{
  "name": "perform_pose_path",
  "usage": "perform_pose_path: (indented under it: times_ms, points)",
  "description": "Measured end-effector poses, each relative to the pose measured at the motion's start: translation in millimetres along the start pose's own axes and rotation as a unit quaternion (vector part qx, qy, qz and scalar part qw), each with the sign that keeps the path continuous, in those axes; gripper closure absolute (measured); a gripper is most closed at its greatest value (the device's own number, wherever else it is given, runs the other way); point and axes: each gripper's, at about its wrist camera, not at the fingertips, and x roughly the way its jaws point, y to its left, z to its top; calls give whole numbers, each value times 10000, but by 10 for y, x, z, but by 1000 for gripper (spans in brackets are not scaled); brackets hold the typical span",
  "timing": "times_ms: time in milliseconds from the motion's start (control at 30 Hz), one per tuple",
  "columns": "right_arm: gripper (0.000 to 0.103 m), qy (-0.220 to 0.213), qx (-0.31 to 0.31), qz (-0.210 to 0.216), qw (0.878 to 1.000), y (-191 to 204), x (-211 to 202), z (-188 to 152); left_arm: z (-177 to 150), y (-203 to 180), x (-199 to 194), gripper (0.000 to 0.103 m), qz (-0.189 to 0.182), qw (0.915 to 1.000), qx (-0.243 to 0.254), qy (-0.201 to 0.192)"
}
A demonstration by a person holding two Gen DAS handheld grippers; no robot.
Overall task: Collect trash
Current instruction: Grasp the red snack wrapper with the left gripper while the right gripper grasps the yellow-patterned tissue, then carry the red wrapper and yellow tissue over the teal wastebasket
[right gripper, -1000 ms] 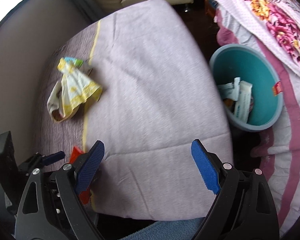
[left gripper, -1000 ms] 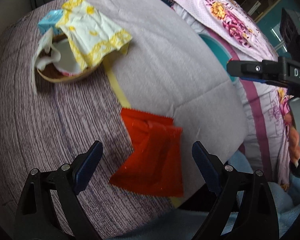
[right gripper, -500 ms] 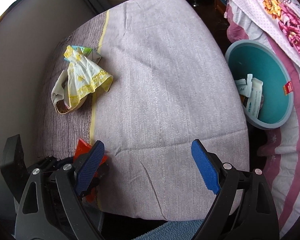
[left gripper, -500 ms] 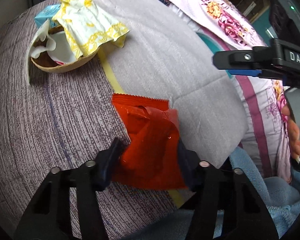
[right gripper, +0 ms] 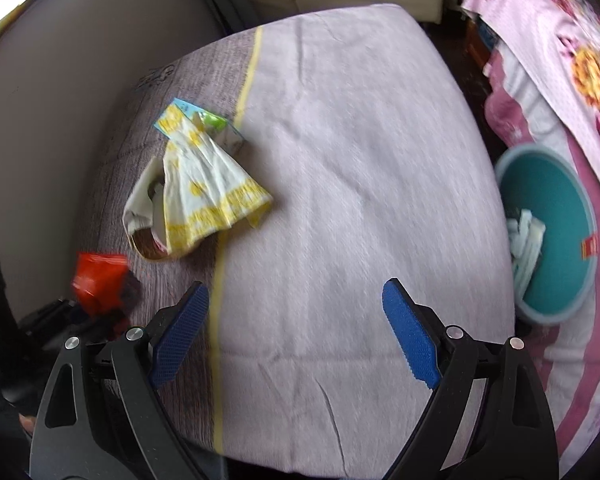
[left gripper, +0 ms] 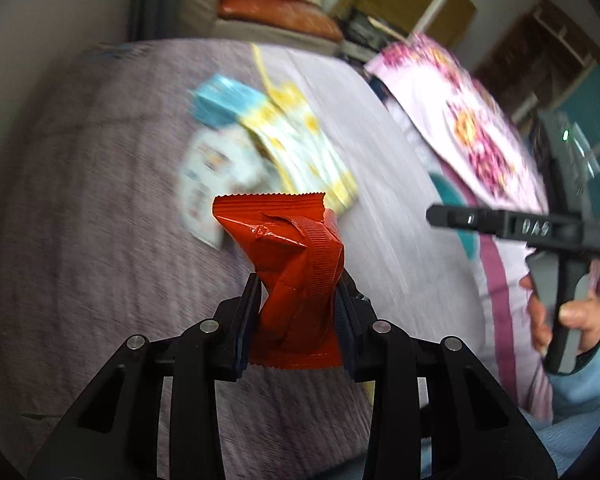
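Red wrapper [left gripper: 290,264] stands crumpled and upright between the fingers of the left gripper [left gripper: 296,320], which is clamped on its lower half; its serrated top edge rises above the fingertips, clear of the mattress [right gripper: 360,160]. In the right wrist view the wrapper [right gripper: 98,276] shows at the mattress's near left corner, over the darker striped strip beside the yellow line [right gripper: 236,120].

Further along that strip, touching the yellow line, lies a pile of trash: a yellow-patterned napkin [right gripper: 204,188] draped over a paper bowl [right gripper: 148,236], with a small blue carton [right gripper: 198,118] at its far end. The left wrist view shows the same pile blurred, just behind the wrapper.

The right gripper [right gripper: 296,340] hovers over the near edge of the mattress with its blue pads [right gripper: 410,340] wide apart and nothing between them.

A teal bin [right gripper: 552,236] sits on the floor off the mattress's right side, against a floral bedspread [right gripper: 560,52]; white packaging [right gripper: 526,240] lies inside it.
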Motion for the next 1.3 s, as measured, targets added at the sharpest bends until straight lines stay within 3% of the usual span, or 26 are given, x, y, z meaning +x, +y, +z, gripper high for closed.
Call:
perform_pose_path:
  times_ms: [333, 567, 600, 667, 733, 833, 1067, 1300]
  points:
    - [19, 150, -539, 93, 9984, 432, 523, 575, 352, 503, -142, 67, 111, 9977, -582, -332]
    - [19, 119, -812, 14, 9966, 604, 788, 725, 436, 665, -93, 67, 88, 9957, -851, -351]
    - [21, 75, -859, -9, 9963, 623, 804, 722, 452, 679, -82, 67, 85, 9955, -881, -345]
    - [47, 112, -879, -1, 9961, 625, 832, 710, 468, 689, -62, 67, 87, 9952, -911, -335]
    - [85, 97, -813, 35, 9966, 599, 842, 714, 478, 671, -45, 67, 104, 9951, -926, -325]
    - [92, -42, -666, 59, 9978, 514, 770, 700, 509, 615, -40, 67, 125, 9952, -903, -346]
    - [93, -437, -390, 158, 9982, 259, 392, 645, 613, 384, -81, 67, 147, 9964, -702, -443]
    - [94, -680, 9, 194, 9975, -125, 3, 477, 721, -114, 89, 67, 50, 9993, -196, -315]
